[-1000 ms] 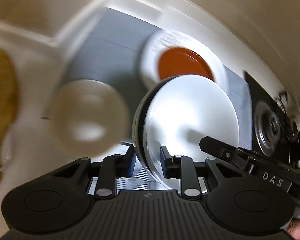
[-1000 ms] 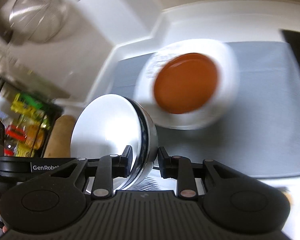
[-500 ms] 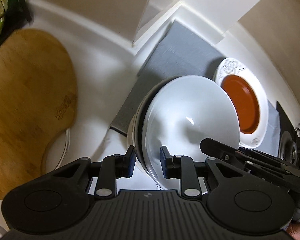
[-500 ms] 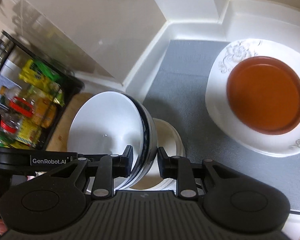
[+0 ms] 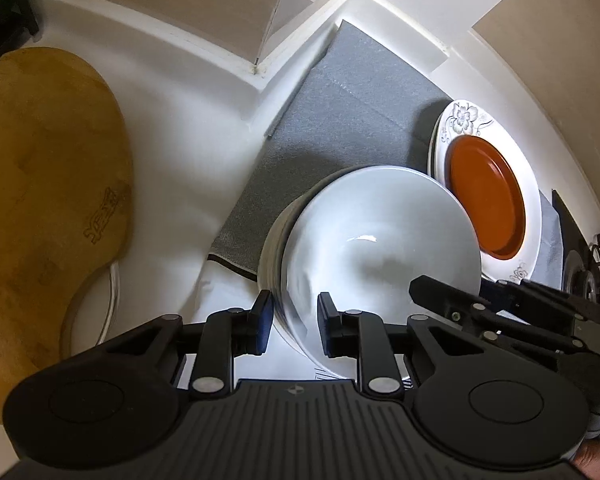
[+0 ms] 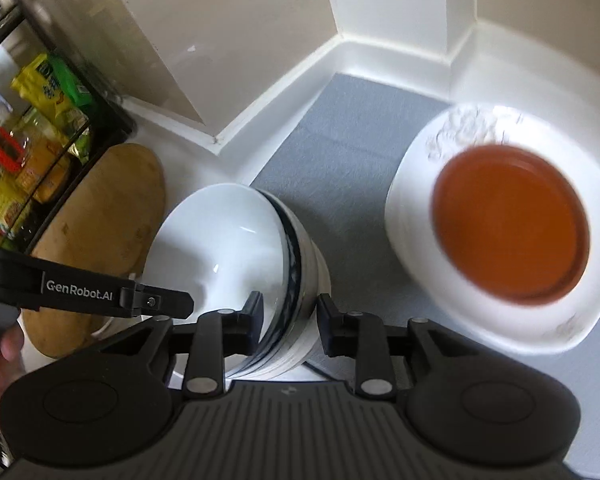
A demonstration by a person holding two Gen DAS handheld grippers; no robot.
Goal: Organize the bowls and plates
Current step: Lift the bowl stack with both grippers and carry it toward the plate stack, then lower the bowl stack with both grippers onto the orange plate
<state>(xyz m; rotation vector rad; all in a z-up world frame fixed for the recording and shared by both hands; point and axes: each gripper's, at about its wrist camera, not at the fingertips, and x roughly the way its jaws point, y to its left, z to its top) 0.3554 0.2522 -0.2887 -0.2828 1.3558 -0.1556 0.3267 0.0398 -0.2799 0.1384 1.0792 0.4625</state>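
A white bowl with a dark rim band (image 5: 380, 236) (image 6: 220, 248) sits nested on a cream bowl stack (image 6: 314, 280) at the near edge of the grey mat (image 5: 340, 120) (image 6: 340, 152). My left gripper (image 5: 292, 324) straddles its rim with jaws spread wider than the rim. My right gripper (image 6: 288, 320) straddles the opposite rim, also spread apart. To the right, an orange plate (image 5: 486, 196) (image 6: 512, 224) lies on a white floral plate (image 5: 464, 120) (image 6: 500, 320).
A wooden cutting board (image 5: 40, 200) (image 6: 100, 248) lies on the white counter at the left. A black rack with food packets (image 6: 32, 120) stands further left. White walls and a corner ledge close the back. A stove burner (image 5: 588, 276) is at the far right.
The white bowl came down onto the cream bowl stack. Both grippers' jaws have widened off its rim.
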